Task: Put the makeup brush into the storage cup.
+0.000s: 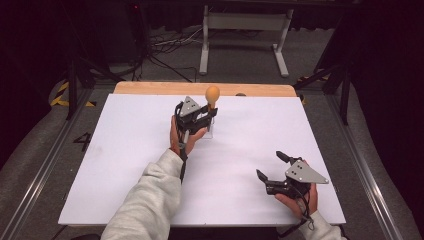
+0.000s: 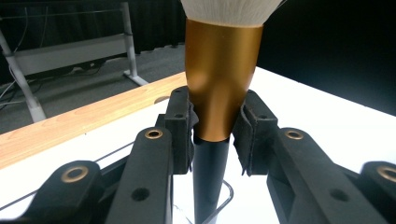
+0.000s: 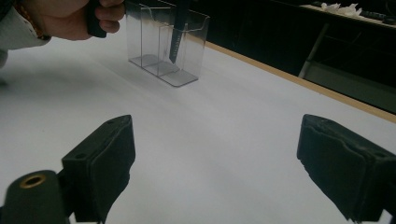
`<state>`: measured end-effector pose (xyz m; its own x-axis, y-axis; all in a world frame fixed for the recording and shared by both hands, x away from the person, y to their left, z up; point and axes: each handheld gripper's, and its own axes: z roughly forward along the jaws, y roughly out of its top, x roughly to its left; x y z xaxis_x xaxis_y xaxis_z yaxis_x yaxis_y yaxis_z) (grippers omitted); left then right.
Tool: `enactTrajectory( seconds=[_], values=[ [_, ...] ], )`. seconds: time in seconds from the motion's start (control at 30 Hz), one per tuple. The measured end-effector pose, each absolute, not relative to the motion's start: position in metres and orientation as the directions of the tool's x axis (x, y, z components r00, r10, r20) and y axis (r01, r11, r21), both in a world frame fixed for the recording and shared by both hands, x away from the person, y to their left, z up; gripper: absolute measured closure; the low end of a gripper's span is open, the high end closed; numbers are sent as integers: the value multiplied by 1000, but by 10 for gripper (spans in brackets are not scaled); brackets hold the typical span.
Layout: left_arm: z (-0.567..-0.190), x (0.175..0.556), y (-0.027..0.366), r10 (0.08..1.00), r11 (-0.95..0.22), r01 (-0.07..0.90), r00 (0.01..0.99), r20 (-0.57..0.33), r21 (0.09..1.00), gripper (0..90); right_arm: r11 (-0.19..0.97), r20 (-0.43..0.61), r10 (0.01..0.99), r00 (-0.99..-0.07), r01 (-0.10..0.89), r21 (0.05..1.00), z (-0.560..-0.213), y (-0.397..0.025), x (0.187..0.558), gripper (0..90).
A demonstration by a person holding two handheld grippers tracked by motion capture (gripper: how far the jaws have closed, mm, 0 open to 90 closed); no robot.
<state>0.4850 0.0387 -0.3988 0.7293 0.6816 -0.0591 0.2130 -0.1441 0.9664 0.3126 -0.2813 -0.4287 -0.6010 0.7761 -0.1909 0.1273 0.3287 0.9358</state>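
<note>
— What do your arms look like from up high?

— You wear a soft, light grey sleeve point(image 1: 150, 195) on your left arm. Your two grippers are black, and the left gripper point(image 1: 206, 116) and right gripper point(image 1: 271, 166) each have a grey three-cornered plate on top.

— And close up?

— Your black jaws have little round brass rings and dark soft pads point(image 2: 180, 135). A thin black cable point(image 1: 300, 220) hangs from the right one.

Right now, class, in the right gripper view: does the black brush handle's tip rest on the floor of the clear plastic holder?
No. The black brush handle ends above the floor of the clear plastic holder, hanging inside it.
</note>
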Motion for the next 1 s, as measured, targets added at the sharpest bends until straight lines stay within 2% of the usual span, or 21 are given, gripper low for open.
enactTrajectory(
  seconds=[0.87,0.9,0.97,1.0],
  values=[
    [-401,488,39,690,-167,216,723,-43,962,689,326,-188,781,-596,131,936,-429,-282,313,126],
    [-400,488,40,696,-162,222,716,-48,961,670,327,-189,780,-597,131,936,-429,-282,313,125],
    [-400,487,41,714,-153,232,698,-55,961,507,330,-190,779,-597,134,934,-429,-281,313,125],
    [-399,486,44,701,-149,235,710,-65,961,475,330,-190,780,-596,133,935,-429,-282,313,125]
  ],
)
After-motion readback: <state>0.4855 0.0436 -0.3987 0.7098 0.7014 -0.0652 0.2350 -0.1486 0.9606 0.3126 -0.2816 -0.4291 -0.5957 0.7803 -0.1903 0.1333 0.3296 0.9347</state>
